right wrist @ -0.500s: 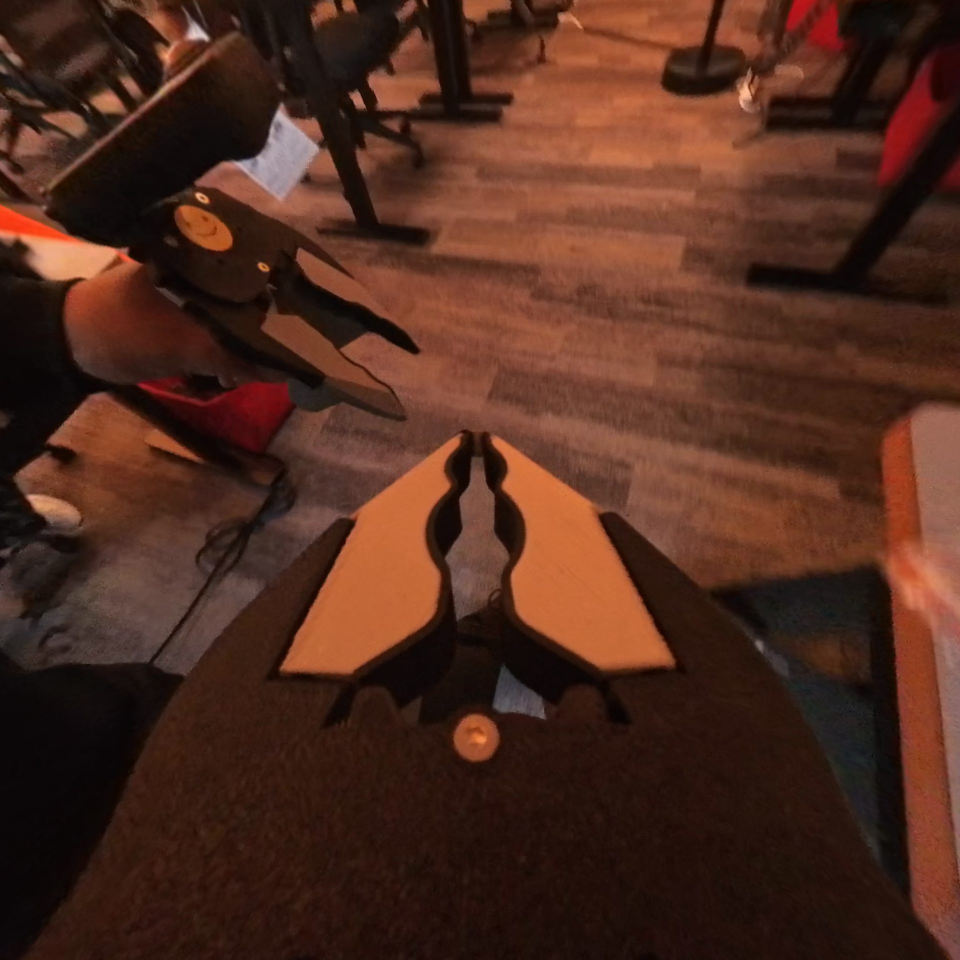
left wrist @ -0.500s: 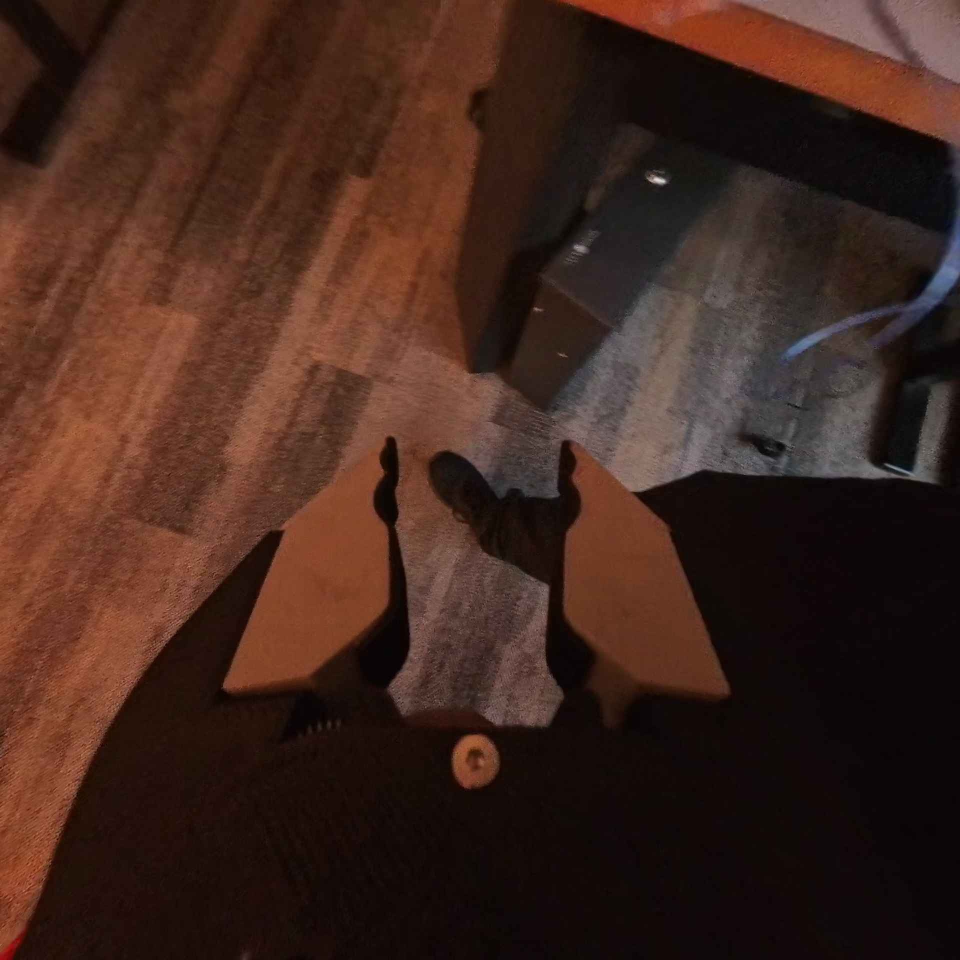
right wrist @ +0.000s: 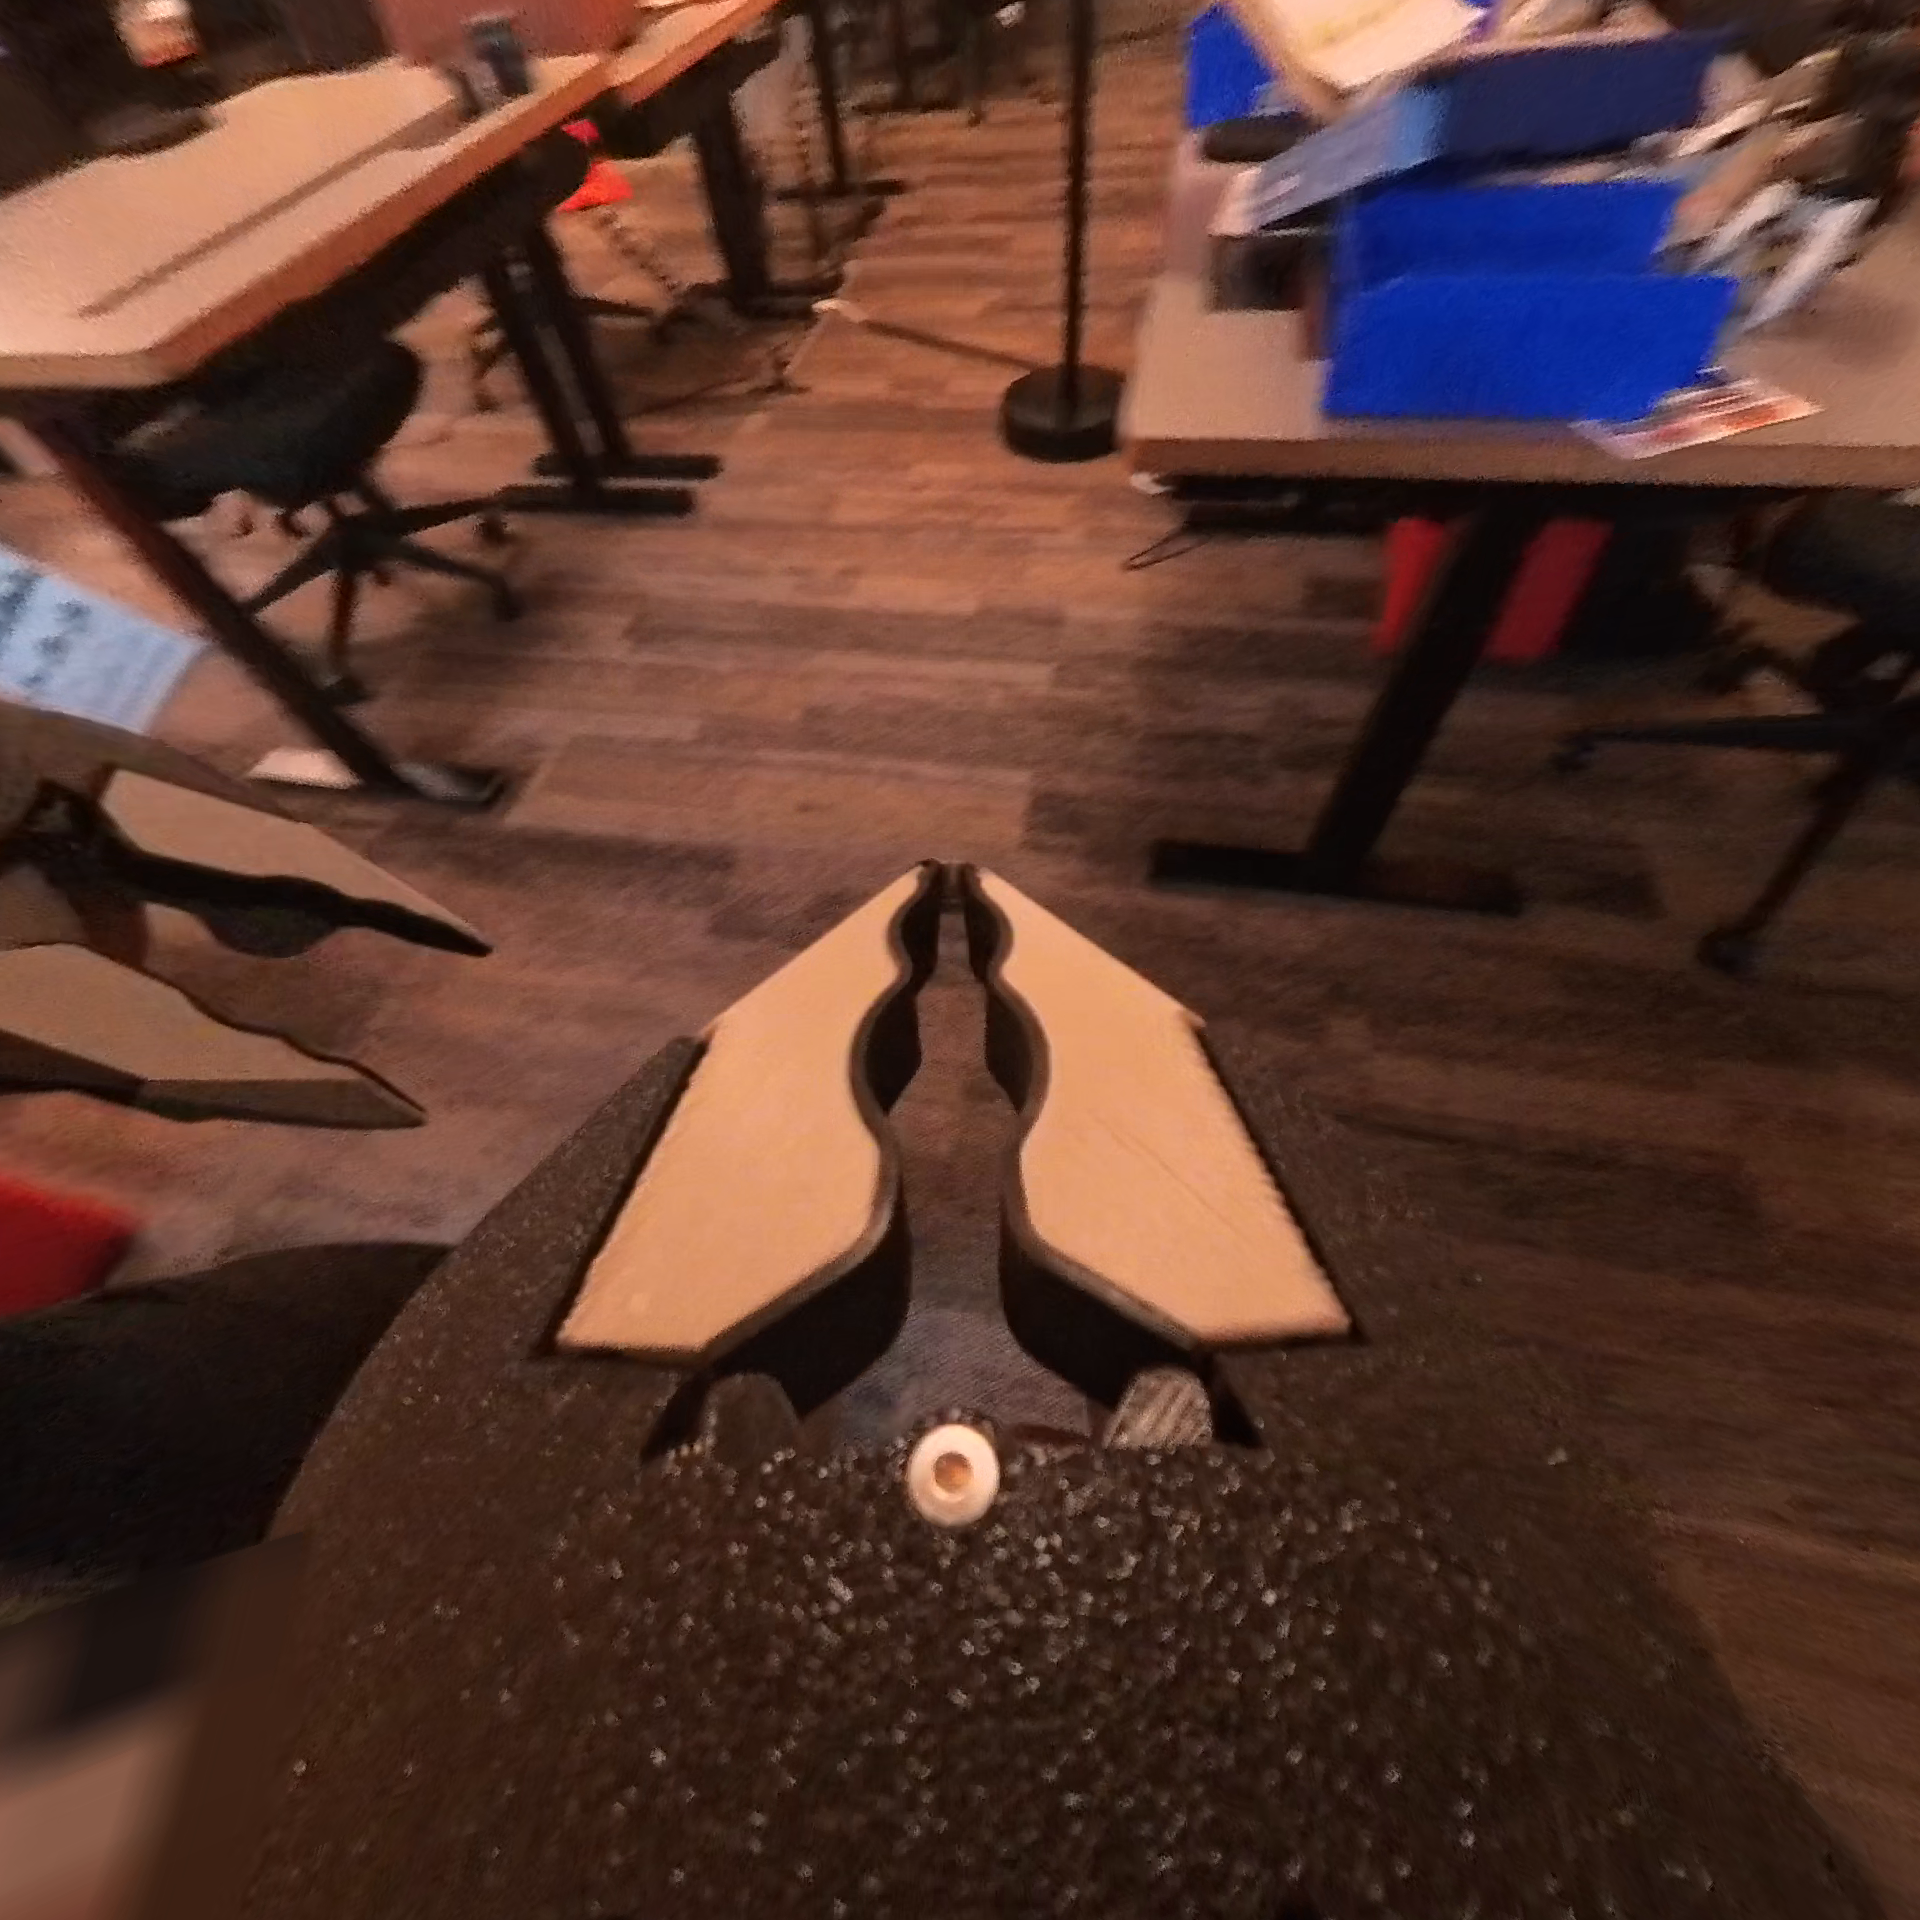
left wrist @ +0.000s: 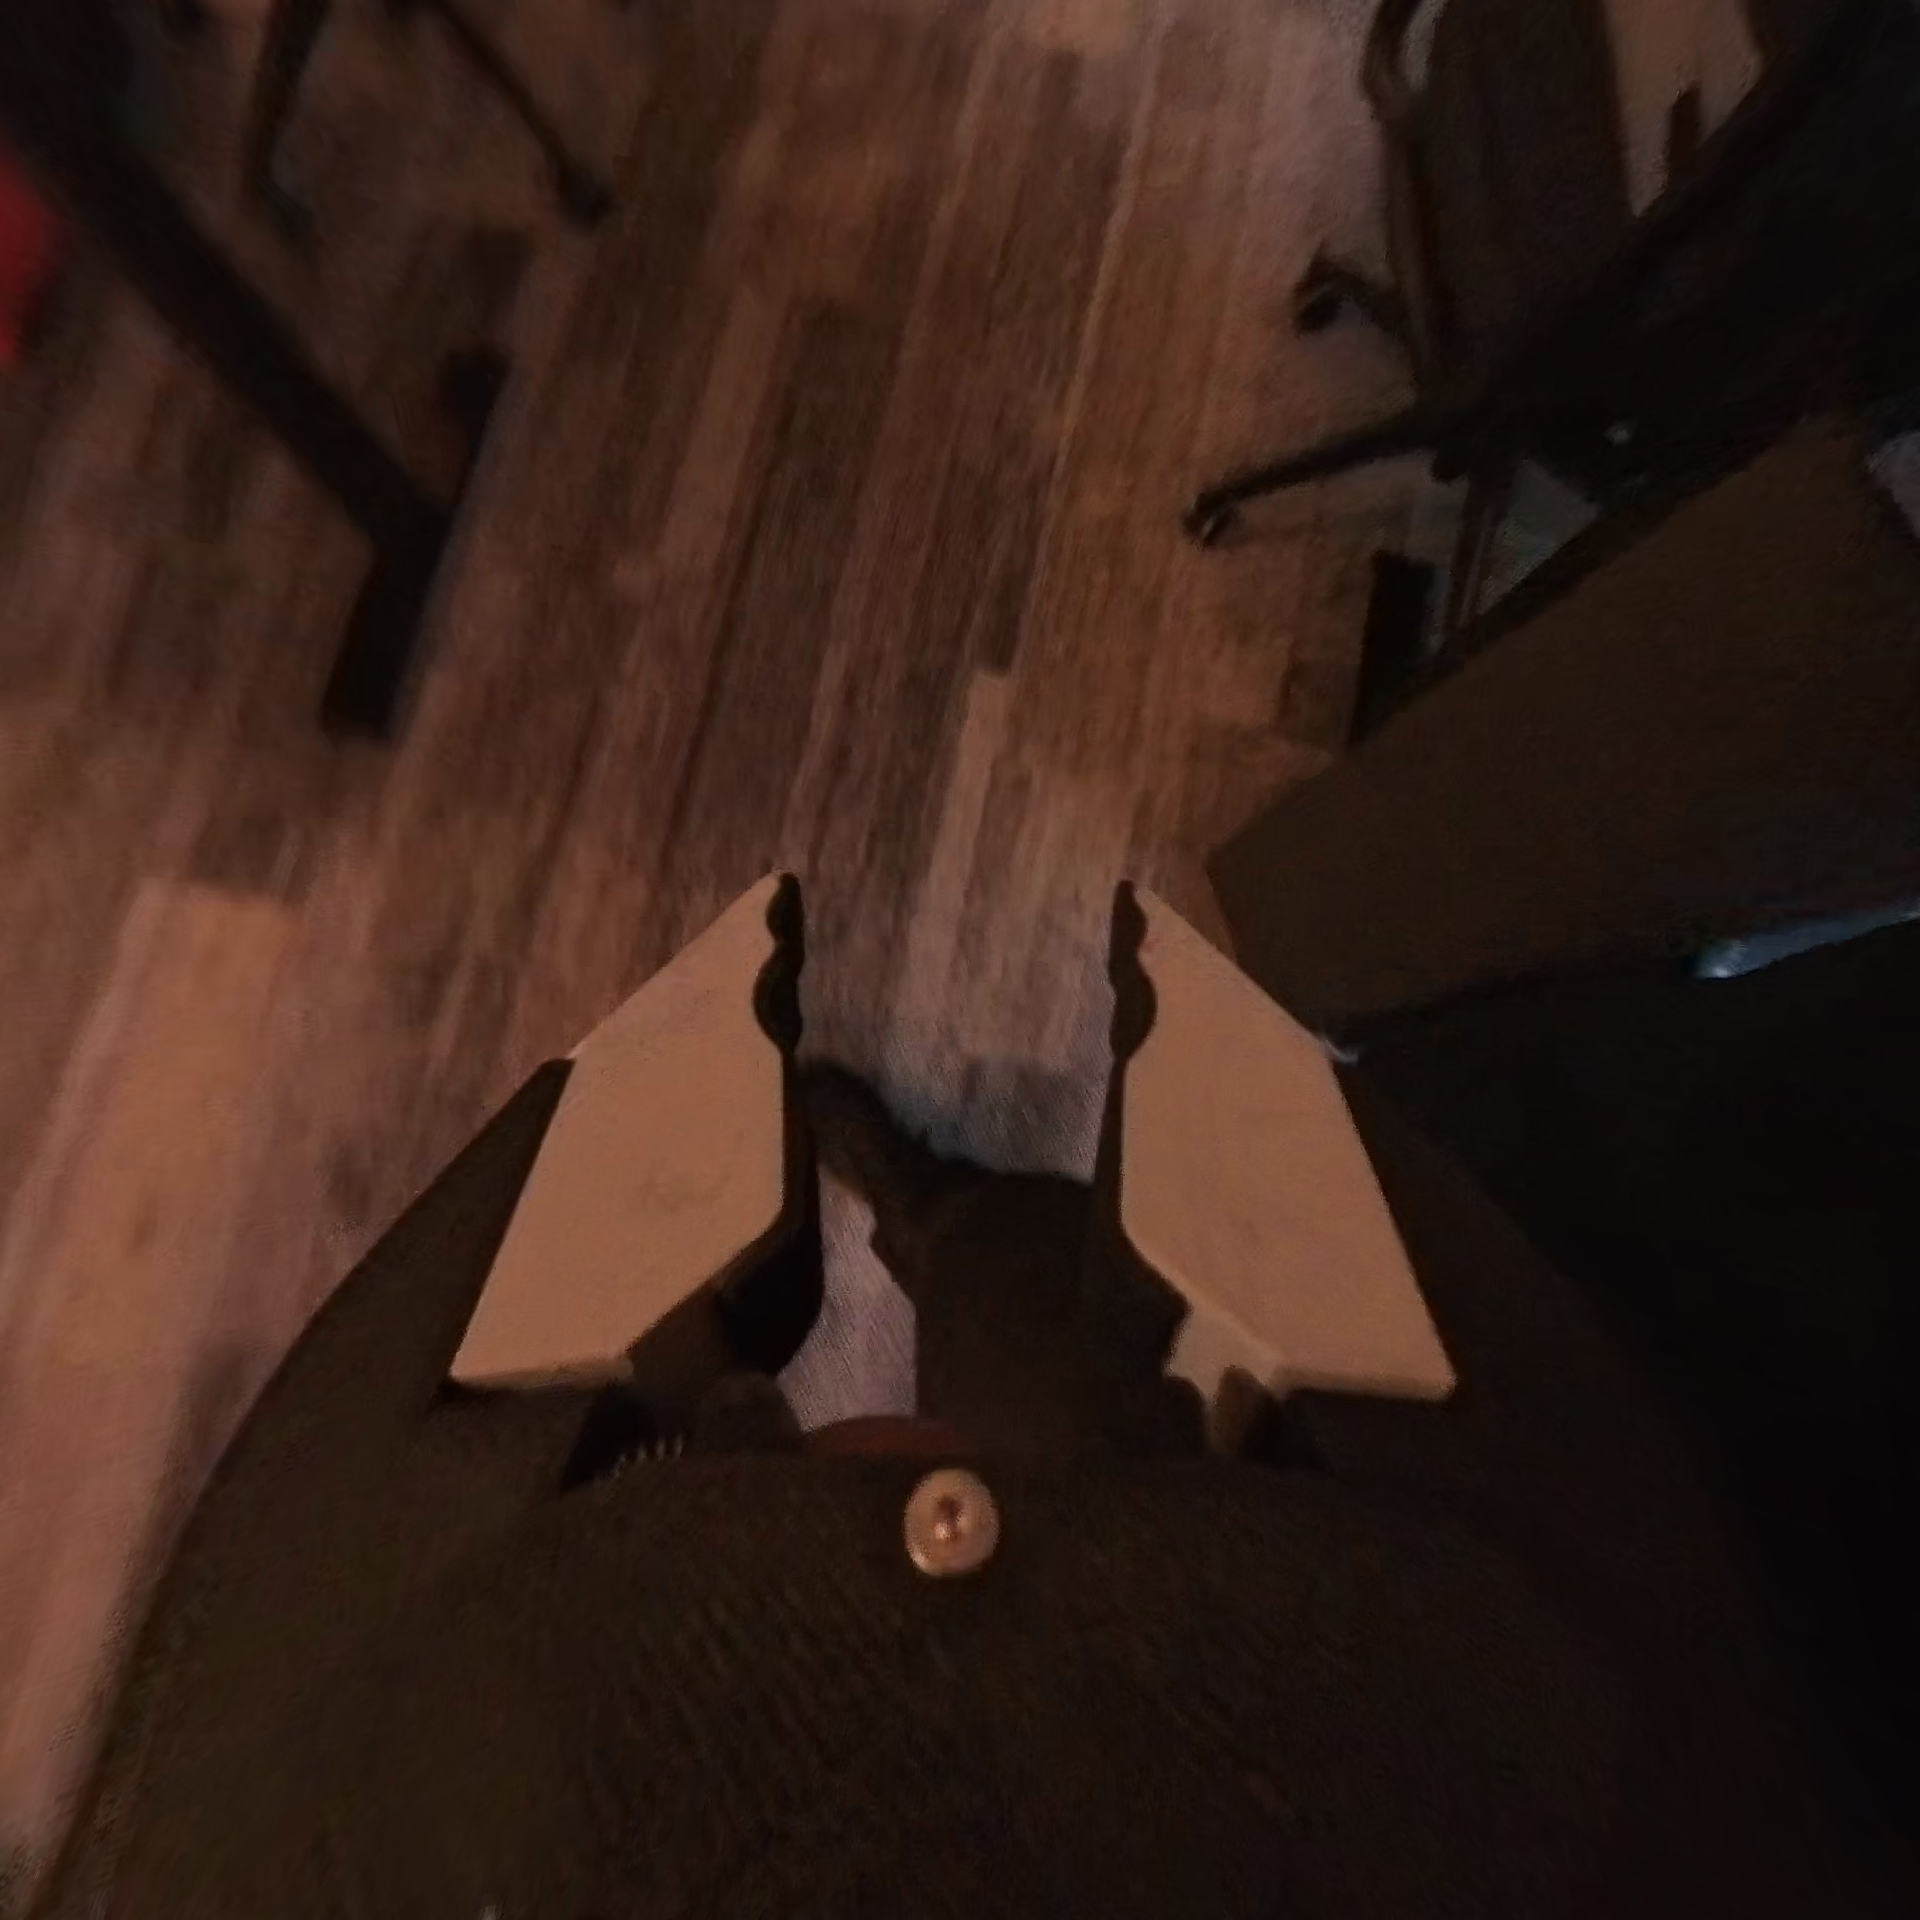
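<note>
Right wrist view: desks (right wrist: 239,208) newly ahead.

Two tables (right wrist: 260,208) (right wrist: 1455,457); two blue boxes (right wrist: 1527,343) (right wrist: 1475,135); one office chair (right wrist: 291,436).

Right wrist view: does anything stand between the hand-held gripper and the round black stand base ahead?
Nothing visible does. Only floor lies between the shut right hand-held gripper and the stand base. The left hand-held gripper is off to the left.
</note>
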Available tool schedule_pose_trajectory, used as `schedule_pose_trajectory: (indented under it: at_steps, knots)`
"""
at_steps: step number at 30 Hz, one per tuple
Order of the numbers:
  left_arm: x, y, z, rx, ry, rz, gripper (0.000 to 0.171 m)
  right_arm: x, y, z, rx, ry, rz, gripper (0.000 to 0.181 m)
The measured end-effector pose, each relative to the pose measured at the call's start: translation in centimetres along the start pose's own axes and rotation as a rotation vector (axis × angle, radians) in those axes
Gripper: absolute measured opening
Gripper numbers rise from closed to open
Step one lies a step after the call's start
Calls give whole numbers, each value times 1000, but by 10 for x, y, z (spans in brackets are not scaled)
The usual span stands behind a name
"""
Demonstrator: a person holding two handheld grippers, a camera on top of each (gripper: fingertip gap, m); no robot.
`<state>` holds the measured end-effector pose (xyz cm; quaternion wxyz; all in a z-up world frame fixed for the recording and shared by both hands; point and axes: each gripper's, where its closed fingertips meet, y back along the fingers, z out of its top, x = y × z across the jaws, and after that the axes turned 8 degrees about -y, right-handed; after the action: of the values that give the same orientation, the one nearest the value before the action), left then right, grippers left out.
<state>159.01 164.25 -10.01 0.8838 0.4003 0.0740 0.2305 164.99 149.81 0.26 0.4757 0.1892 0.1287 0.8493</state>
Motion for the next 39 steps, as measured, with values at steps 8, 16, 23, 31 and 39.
schedule_pose_trajectory:
  at_steps: [8, 16, 23, 31, 39]
  knots:
    - [87, -206, 286, -57, -533, -394, 58, -249, -37, 45, 62, -213, -301, 0]
    - [118, -438, 542, -110, -666, -494, 56, -575, -39, 129, -189, -261, -460, 0]
    - [62, -599, 747, -29, -791, -688, 58, -834, 114, 259, -219, -252, -691, 0]
    - [-105, -826, 959, -250, -1205, -1000, 60, -1078, 355, 197, -233, -440, -1180, 1]
    - [-373, -850, 1081, -232, -1629, -1345, 61, -1128, 537, 14, -348, -864, -1507, 1]
